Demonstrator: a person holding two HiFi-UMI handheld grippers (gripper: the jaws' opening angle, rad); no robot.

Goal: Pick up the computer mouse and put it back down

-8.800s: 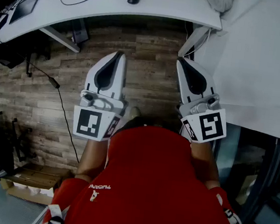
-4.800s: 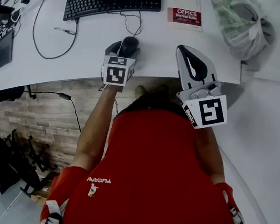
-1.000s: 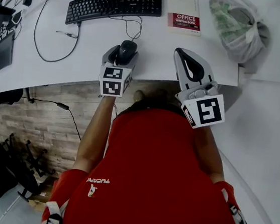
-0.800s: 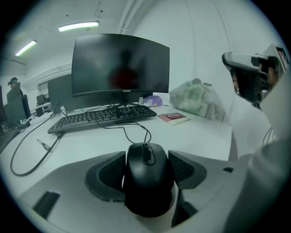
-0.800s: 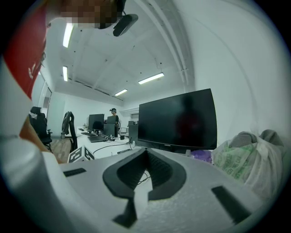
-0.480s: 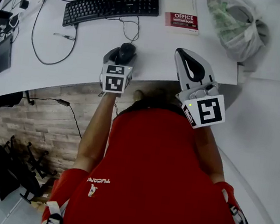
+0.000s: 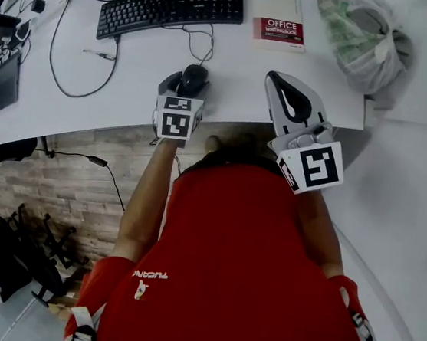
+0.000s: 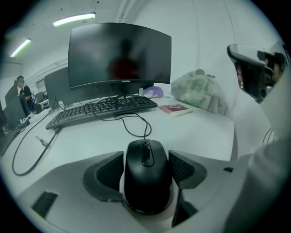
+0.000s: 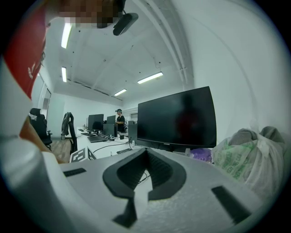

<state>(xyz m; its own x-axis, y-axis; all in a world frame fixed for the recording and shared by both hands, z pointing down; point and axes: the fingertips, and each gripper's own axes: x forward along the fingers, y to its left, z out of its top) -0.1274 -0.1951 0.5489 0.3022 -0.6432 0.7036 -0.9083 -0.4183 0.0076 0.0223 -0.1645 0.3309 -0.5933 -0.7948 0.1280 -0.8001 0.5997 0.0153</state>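
Observation:
A black wired computer mouse (image 7: 194, 79) sits between the jaws of my left gripper (image 7: 186, 84) near the front edge of the white desk (image 7: 132, 79). In the left gripper view the two dark pads press its sides, so the left gripper (image 8: 145, 157) is shut on the mouse (image 8: 146, 179). Its cable loops back toward the keyboard (image 8: 102, 109). I cannot tell whether the mouse rests on the desk or hangs just above it. My right gripper (image 7: 274, 77) hovers over the desk edge to the right, its jaws together on nothing, also shut in the right gripper view (image 9: 146, 151).
A black keyboard (image 7: 172, 8) lies at the back of the desk below a dark monitor (image 8: 119, 57). A red-and-white book (image 7: 278, 30) lies to its right, and a full plastic bag (image 7: 361, 33) beyond it. Cables and a tablet (image 7: 5, 78) lie at the left.
The left gripper with the mouse has sunk toward the desk over the last second. Earlier it reached the mouse from a low position. The right gripper has barely moved.

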